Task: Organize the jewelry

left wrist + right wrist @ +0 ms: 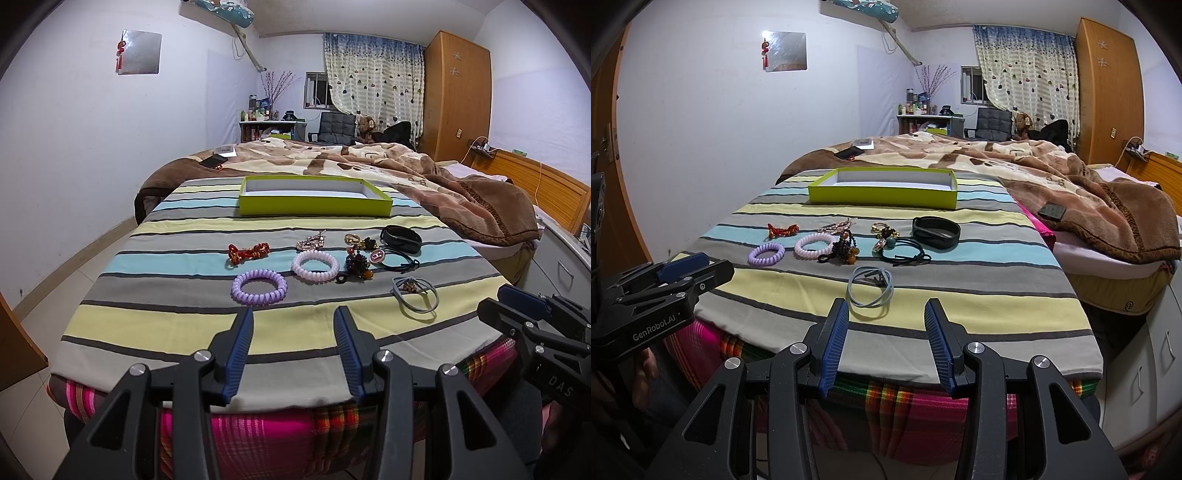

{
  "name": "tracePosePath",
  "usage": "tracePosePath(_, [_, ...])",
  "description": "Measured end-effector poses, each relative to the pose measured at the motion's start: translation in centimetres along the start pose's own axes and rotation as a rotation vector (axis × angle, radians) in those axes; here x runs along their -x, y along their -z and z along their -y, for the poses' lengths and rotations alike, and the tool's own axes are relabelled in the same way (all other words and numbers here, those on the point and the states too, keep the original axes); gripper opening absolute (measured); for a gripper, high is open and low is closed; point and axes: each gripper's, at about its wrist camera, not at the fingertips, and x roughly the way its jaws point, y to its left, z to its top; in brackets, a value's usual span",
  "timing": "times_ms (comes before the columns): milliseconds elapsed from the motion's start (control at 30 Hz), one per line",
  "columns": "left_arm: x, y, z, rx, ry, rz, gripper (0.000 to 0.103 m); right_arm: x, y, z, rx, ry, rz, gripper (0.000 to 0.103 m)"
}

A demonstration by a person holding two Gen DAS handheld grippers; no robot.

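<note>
Both grippers hang over the near edge of the striped cloth (184,325), the left gripper (293,314) and right gripper (886,306) each with jaws apart and nothing between them. The jewelry lies spread mid-cloth: a purple coil (259,287) beside a pink coil (315,266), a red knot (246,252), a black band (936,228) and a grey cord (870,286) nearest the right gripper. Beyond them sits the green box (314,205), open.

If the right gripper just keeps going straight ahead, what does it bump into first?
Probably the grey hair tie. It lies on the striped cloth right ahead of the open right gripper, slightly to its left. Depth is hard to judge, so the gripper might pass above it.
</note>
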Motion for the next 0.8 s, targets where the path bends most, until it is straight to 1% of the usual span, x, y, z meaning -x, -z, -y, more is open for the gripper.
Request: tracePosePath(800, [0.03,0.08,-0.09,0.002,-0.007,-0.003,0.047,0.01,0.02,0.02,0.001,0.0,0.0,0.044])
